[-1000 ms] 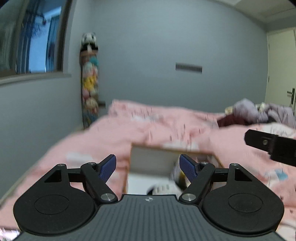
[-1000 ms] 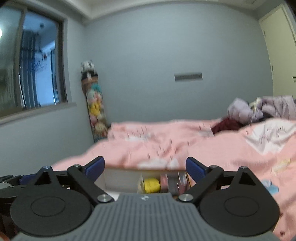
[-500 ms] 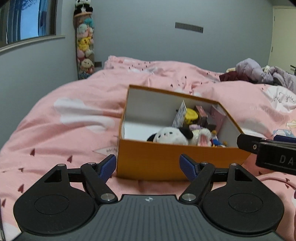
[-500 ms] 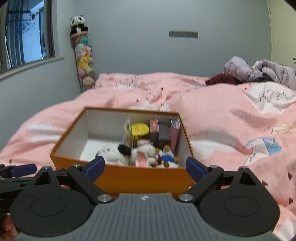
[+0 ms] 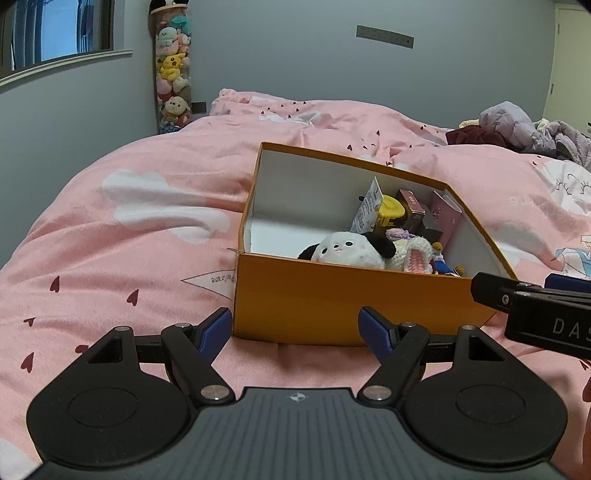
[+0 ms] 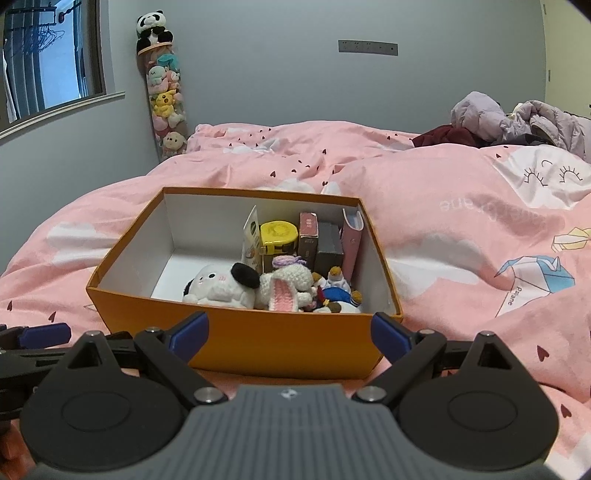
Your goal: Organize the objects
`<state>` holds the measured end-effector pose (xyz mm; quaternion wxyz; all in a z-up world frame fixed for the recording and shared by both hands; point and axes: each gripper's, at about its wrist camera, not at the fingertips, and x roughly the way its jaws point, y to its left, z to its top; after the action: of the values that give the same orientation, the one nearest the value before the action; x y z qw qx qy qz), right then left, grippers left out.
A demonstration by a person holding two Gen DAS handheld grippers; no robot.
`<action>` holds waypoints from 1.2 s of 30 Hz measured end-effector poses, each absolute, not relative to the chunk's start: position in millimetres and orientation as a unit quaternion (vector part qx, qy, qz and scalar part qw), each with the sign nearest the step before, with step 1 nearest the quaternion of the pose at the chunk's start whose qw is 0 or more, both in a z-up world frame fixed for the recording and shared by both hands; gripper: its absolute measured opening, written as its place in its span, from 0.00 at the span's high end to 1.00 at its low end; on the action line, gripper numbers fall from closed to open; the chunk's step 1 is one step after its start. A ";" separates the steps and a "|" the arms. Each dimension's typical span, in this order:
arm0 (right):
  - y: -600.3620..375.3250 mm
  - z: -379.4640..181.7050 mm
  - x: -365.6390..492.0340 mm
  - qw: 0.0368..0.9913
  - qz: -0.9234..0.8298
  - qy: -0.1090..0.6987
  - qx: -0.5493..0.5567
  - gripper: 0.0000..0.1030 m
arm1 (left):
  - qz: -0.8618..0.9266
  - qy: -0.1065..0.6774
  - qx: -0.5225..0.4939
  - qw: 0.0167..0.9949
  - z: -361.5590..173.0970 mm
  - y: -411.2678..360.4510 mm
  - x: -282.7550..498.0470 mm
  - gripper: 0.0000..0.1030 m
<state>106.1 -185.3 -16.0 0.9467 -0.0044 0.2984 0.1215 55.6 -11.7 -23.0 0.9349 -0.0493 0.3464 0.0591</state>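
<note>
Far left in right wrist view: tall clear tube of stuffed toys against grey wall, panda plush on top. Same tube at left of left wrist view.

Left black two-finger gripper with blue pads: jaws spread wide, nothing between them, hovering over pink patterned duvet just short of the box's near wall. Also seen at far left edge of right wrist view.

Centre: orange cardboard box with white inside, lid off, sitting on the duvet. Left half of box floor bare. Right half packed: white round plush with black ears near front wall, touching cream crocheted bunny with pink ear to its right; small blue-and-white duck figure just beside that. Behind them, along back wall: white printed packet standing upright, yellow round tin, brown carton, dark grey carton, pink paper bag leaning against right wall. Same box in left wrist view.

Right black two-finger gripper with blue pads: jaws wide apart, empty, centred on box's near wall, not touching. Its finger showing at right edge of left wrist view.

Far right, back of bed: heap of lilac and dark red clothes.
</note>
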 end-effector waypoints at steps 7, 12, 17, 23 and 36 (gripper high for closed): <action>-189.1 -16.2 105.5 0.946 0.115 0.304 -0.003 0.08 | 0.059 0.347 -0.048 0.935 -21.1 -12.5 54.8 0.14; -190.8 -14.8 103.1 0.946 0.113 0.303 -0.002 0.08 | 0.057 0.346 -0.050 0.935 -19.3 -12.6 53.5 0.14; -190.2 -14.6 101.6 0.945 0.116 0.304 -0.006 0.08 | 0.054 0.346 -0.054 0.935 -17.9 -12.0 52.2 0.14; -189.8 -15.4 101.7 0.945 0.117 0.307 -0.007 0.08 | 0.051 0.345 -0.054 0.936 -16.8 -12.8 51.7 0.14; -189.3 -19.3 103.3 0.942 0.117 0.315 -0.008 0.08 | 0.046 0.339 -0.057 0.938 -13.7 -15.7 51.7 0.14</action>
<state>103.3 -189.3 -19.3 0.9417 -0.0078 0.3154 0.1170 51.7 -15.7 -13.7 0.9378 -0.0565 0.3393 0.0461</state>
